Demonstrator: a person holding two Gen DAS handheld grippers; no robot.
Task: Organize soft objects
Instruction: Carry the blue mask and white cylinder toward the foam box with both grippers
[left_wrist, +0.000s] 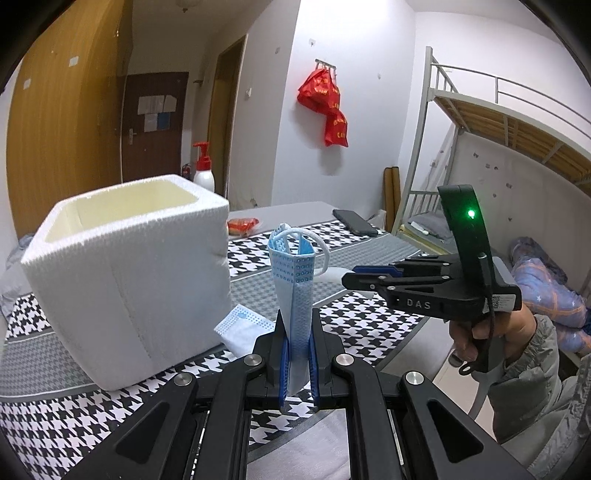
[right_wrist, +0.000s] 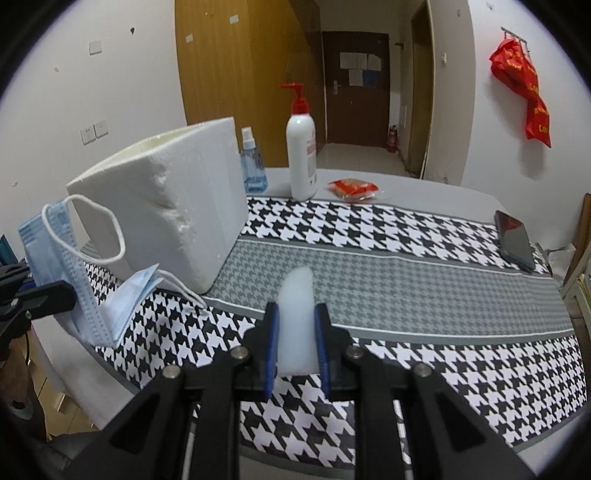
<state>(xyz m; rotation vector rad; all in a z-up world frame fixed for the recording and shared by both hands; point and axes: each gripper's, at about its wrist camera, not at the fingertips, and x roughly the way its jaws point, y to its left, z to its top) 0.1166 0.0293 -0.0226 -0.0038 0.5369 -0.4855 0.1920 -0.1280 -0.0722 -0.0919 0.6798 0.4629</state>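
Houndstooth cloth (right_wrist: 424, 236) under left tongs (left_wrist: 297, 347) gripping a mask (left_wrist: 295, 280), right tongs (right_wrist: 296, 332) white foam (right_wrist: 296, 314).

My right gripper (left_wrist: 349, 278) is black with blue pads, a "DAS" mark, a green light and a grey sleeve (left_wrist: 543, 376) behind.

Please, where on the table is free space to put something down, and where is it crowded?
Free: the grey band between the foam box and the phone, and the checkered cloth nearer the camera. Crowded: beside the box, where a mask lies, and behind it around the bottles.
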